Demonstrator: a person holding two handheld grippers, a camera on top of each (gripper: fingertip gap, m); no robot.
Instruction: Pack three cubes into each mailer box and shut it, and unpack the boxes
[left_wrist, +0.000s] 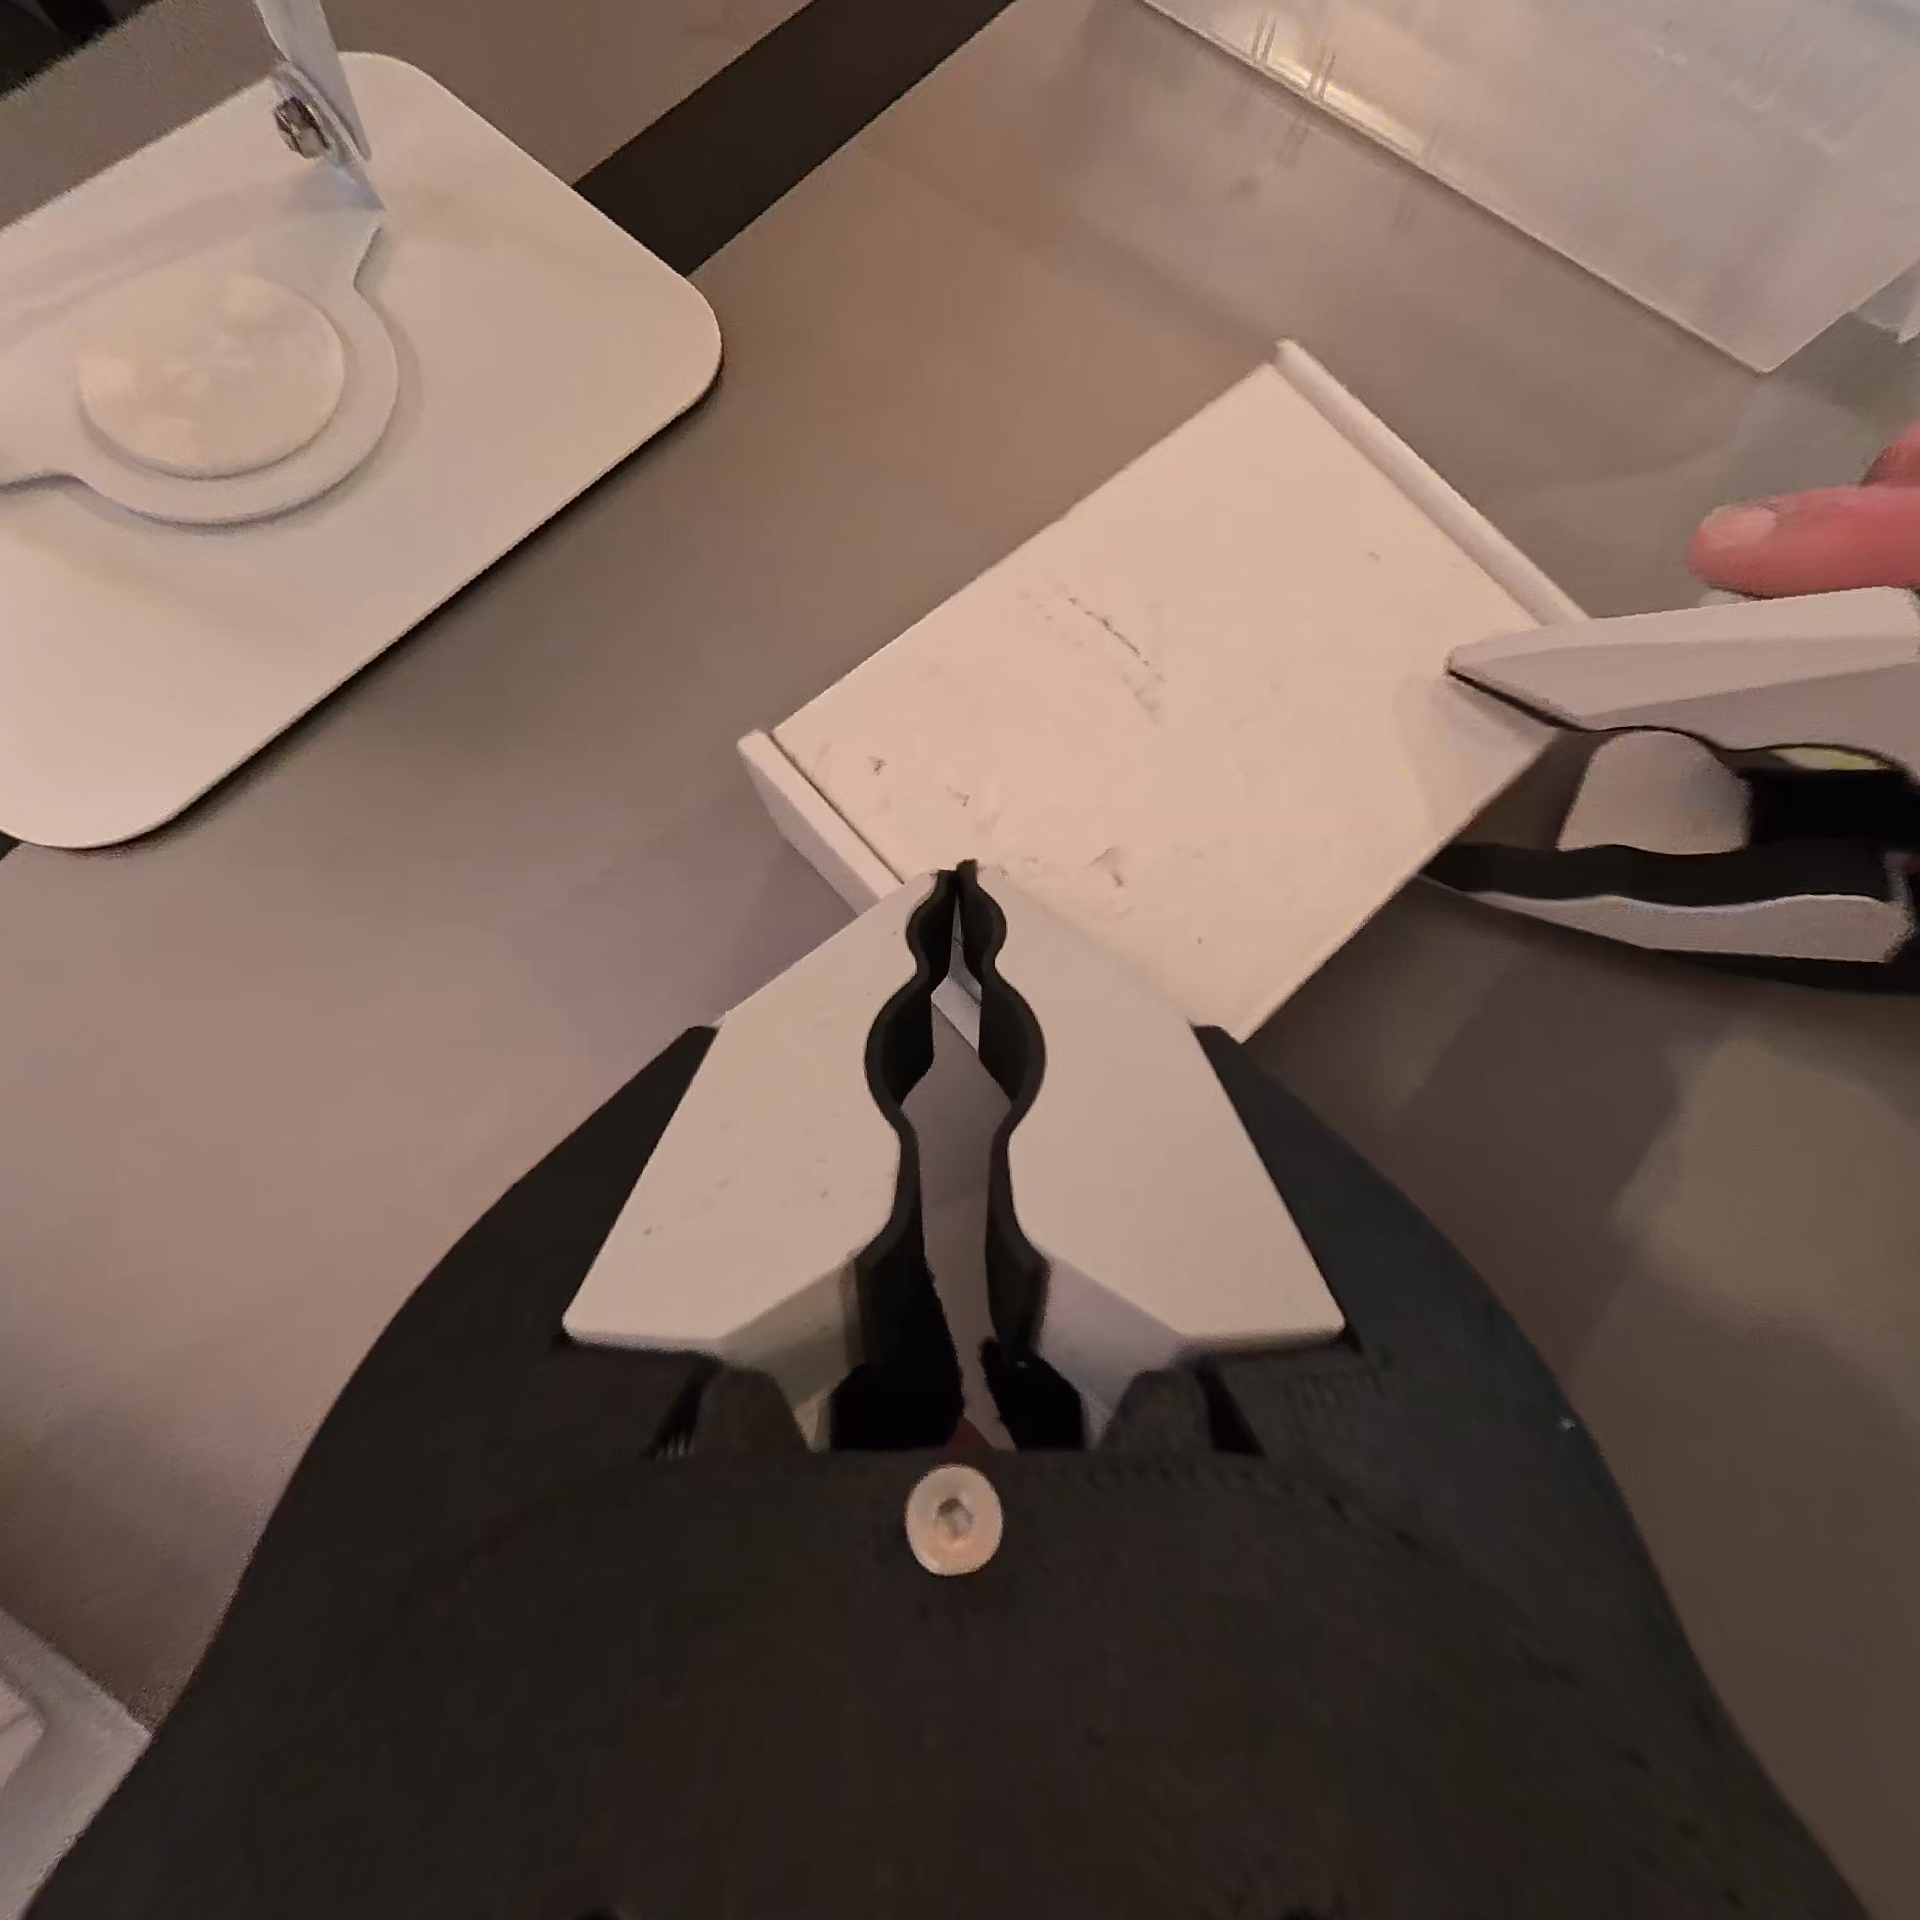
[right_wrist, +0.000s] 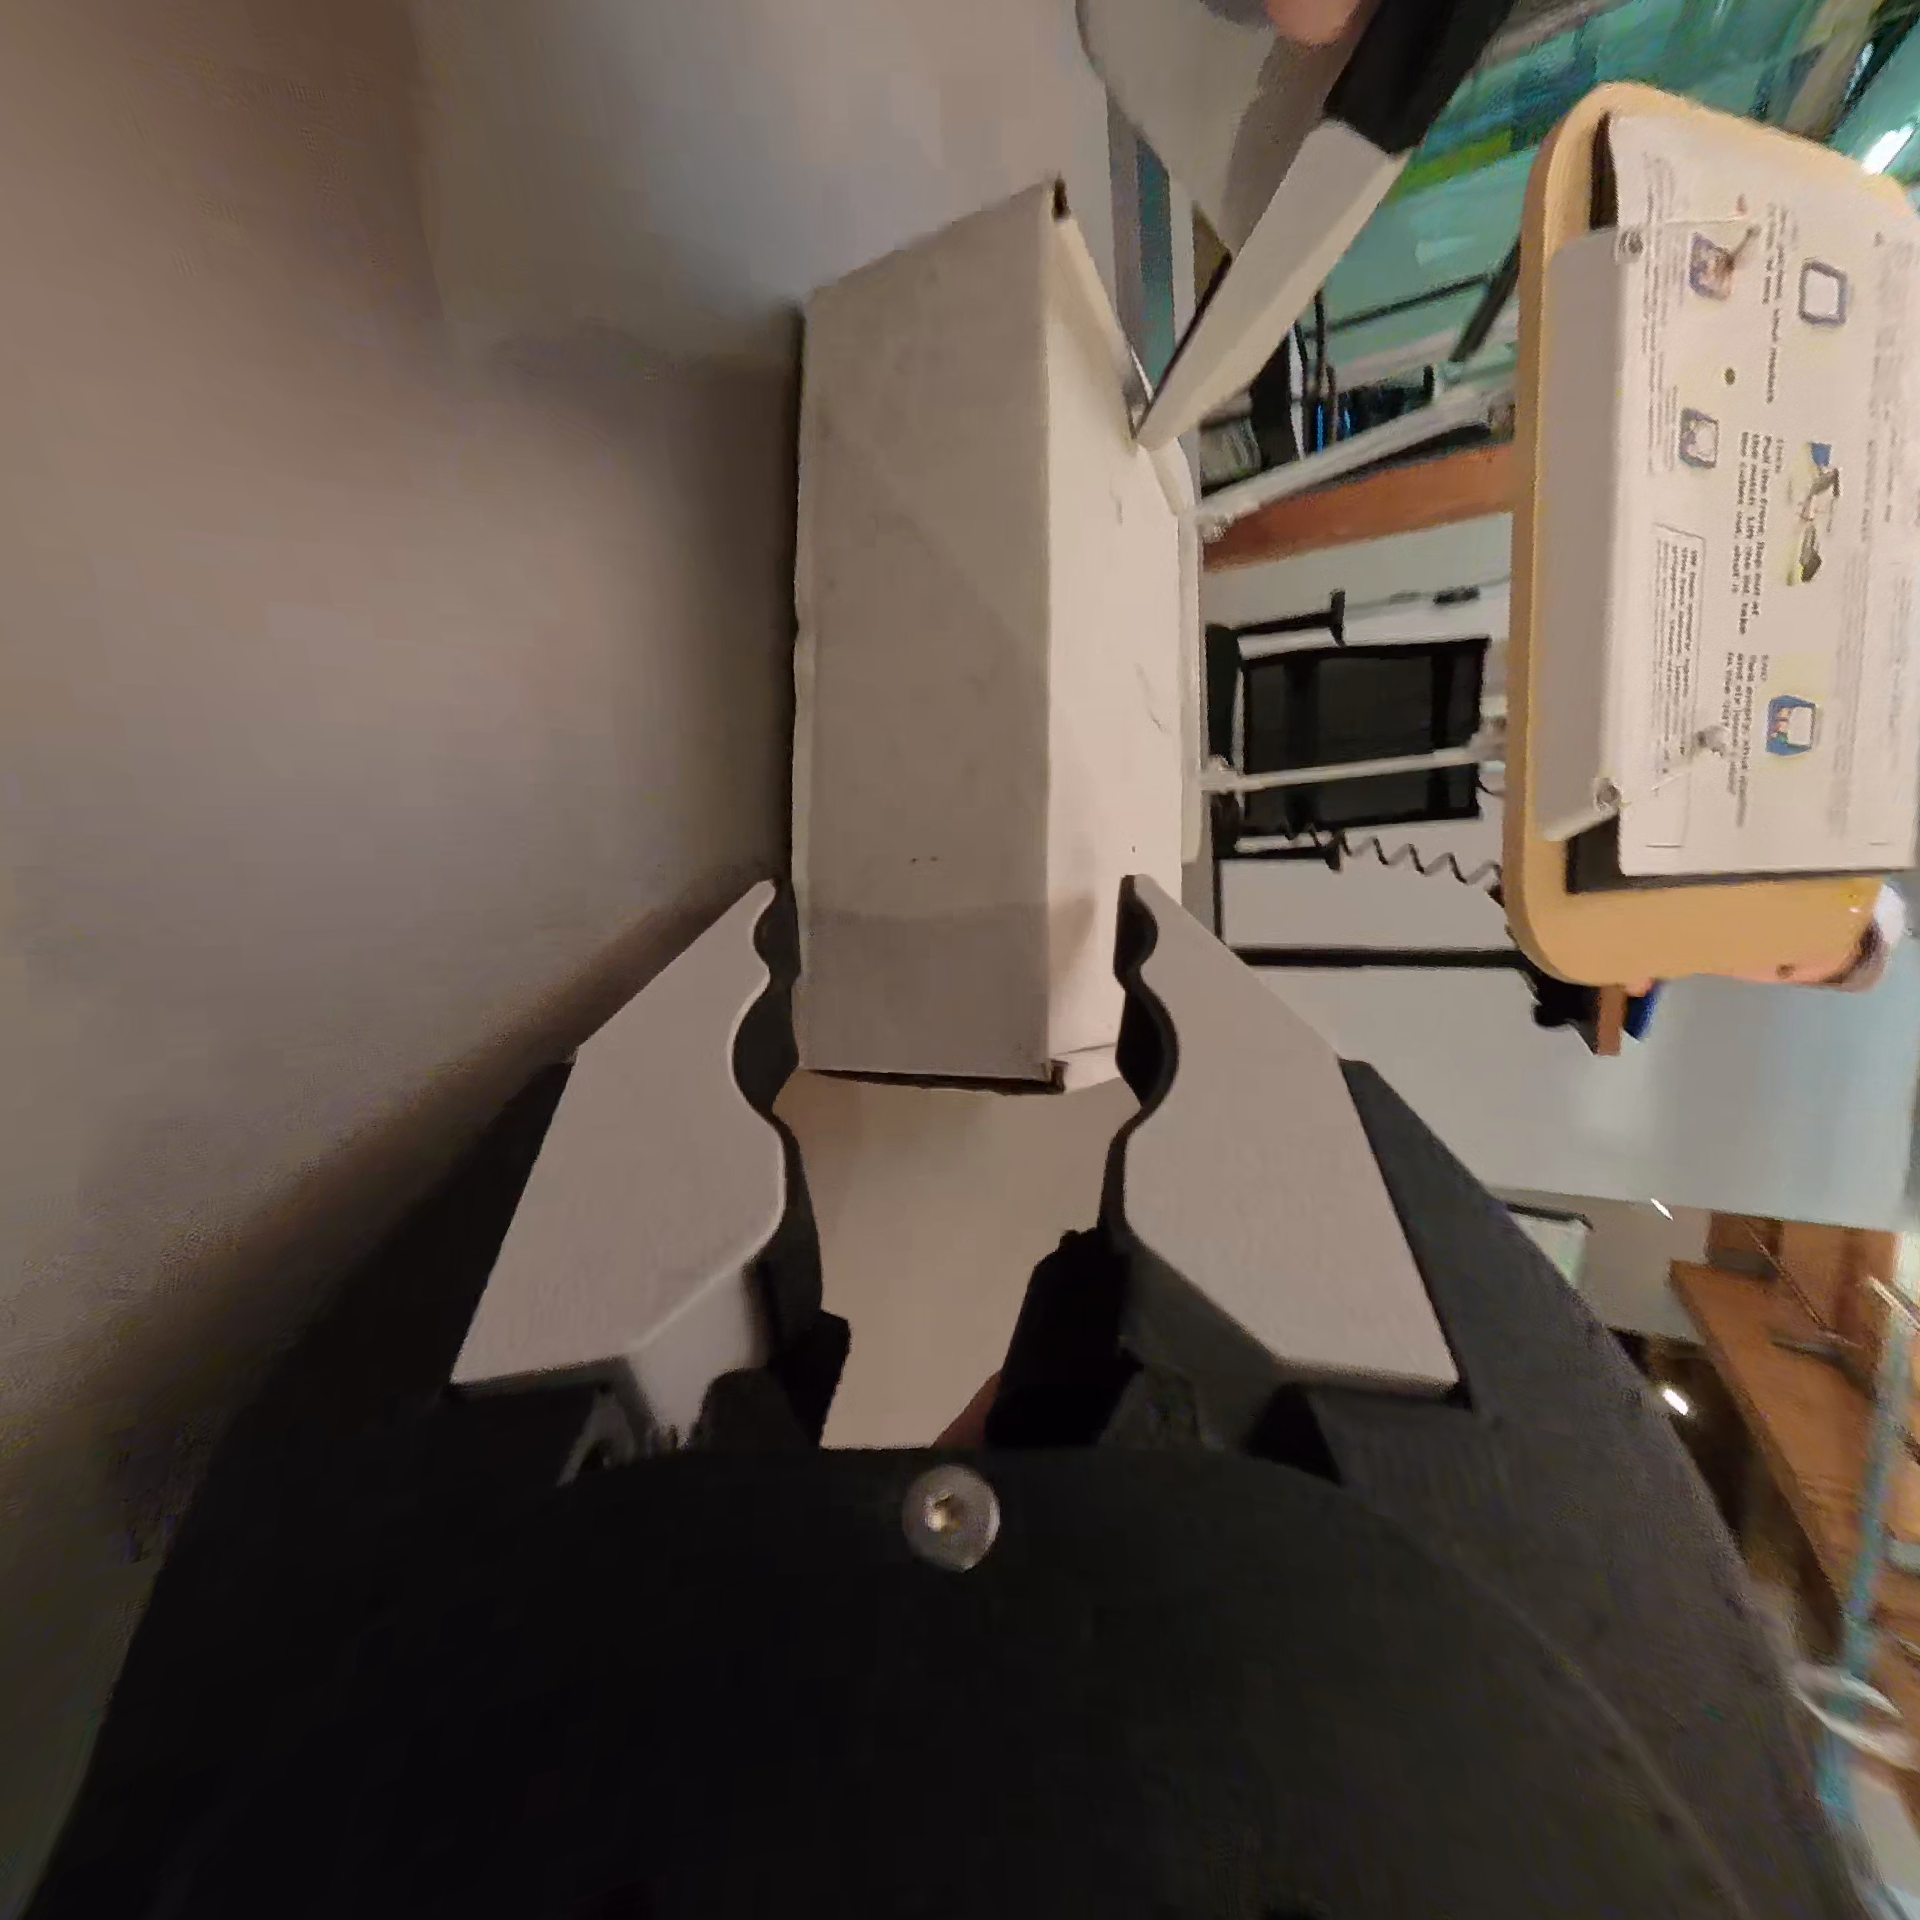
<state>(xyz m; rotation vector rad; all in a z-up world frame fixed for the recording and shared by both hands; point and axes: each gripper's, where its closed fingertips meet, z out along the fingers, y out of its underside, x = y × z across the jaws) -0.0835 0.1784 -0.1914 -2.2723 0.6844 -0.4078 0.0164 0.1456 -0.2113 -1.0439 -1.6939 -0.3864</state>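
Mailer box (left_wrist: 1132, 727) lies shut on the grey surface (left_wrist: 520, 1039), long axis running from the left gripper (left_wrist: 958, 883) – tips pinched together at its near corner – toward the right gripper (right_wrist: 951, 914), whose spread fingers straddle the far end

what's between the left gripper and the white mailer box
Nothing visible. The left gripper, fingers together, has its tips at the near edge of the closed mailer box; the right gripper straddles its other end.
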